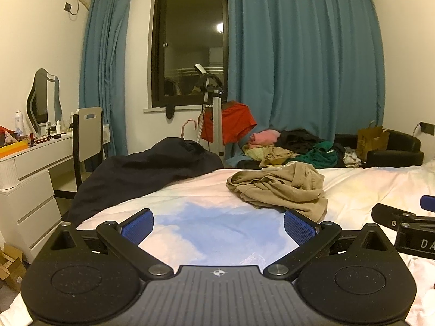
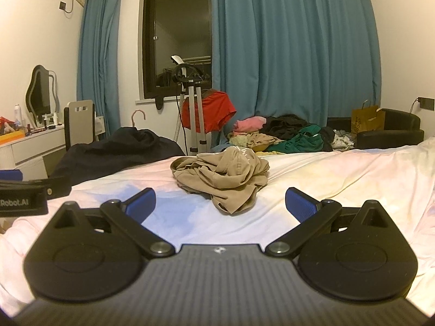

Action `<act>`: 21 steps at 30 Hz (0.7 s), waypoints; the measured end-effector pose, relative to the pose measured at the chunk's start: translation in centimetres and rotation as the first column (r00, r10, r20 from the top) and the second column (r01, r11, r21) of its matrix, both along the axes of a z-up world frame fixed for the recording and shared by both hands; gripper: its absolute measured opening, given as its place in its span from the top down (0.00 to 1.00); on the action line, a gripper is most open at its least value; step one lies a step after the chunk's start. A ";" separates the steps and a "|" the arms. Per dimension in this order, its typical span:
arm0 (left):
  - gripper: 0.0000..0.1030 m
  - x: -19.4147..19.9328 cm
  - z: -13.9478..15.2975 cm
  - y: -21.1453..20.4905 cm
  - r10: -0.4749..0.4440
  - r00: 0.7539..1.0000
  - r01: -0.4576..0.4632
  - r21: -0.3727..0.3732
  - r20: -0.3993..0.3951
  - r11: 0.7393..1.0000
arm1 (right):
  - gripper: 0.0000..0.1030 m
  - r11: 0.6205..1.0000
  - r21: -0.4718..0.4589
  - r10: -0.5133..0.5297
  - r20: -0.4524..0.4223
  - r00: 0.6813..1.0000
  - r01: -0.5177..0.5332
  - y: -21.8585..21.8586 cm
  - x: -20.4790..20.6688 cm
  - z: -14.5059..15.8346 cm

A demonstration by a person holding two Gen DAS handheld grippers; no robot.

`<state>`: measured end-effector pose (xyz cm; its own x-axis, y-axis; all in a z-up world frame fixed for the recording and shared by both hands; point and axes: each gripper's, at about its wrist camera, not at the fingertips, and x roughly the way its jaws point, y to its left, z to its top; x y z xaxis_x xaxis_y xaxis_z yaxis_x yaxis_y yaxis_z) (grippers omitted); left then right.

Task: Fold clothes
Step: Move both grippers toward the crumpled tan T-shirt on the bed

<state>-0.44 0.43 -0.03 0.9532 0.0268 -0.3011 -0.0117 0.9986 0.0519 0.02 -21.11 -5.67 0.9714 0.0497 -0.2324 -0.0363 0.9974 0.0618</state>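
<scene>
Khaki garment (image 2: 221, 178) is lying crumpled in a heap on the bed (image 2: 339, 179), ahead of both grippers and touching neither. Left gripper (image 1: 218, 224) and right gripper (image 2: 220, 203) are both hovering over the sheet with jaws spread wide, holding nothing. Because the cloth is bunched, a pinch here is risking several layers at once, or the bedsheet beneath, and lifting a tangle instead of one clean edge.

bare bed sheet (image 2: 339, 179) right of crumpled tan garment (image 2: 223, 179); dark garment (image 2: 114, 152) left.
</scene>
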 end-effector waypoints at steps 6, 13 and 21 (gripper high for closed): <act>0.00 0.4 -0.4 -0.2 0.004 1.000 -0.004 0.010 -0.010 1.000 | 0.00 1.000 0.007 -0.002 0.000 1.000 0.002 -0.1 0.0 0.0; 0.00 0.6 -0.6 -0.5 0.000 1.000 0.000 0.021 -0.019 1.000 | 0.00 1.000 0.017 -0.003 0.001 1.000 0.003 -0.3 0.0 -0.1; 0.00 1.1 -1.2 -0.1 0.003 0.999 -0.003 0.002 -0.036 1.000 | 0.00 0.999 -0.017 -0.048 0.073 0.996 0.050 -0.4 -0.7 0.7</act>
<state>0.69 0.29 -1.25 0.9418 0.0306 -0.3349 -0.0132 0.9984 0.0542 -0.68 -21.47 -5.00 0.9868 -0.0021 -0.1617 0.0090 0.9991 0.0424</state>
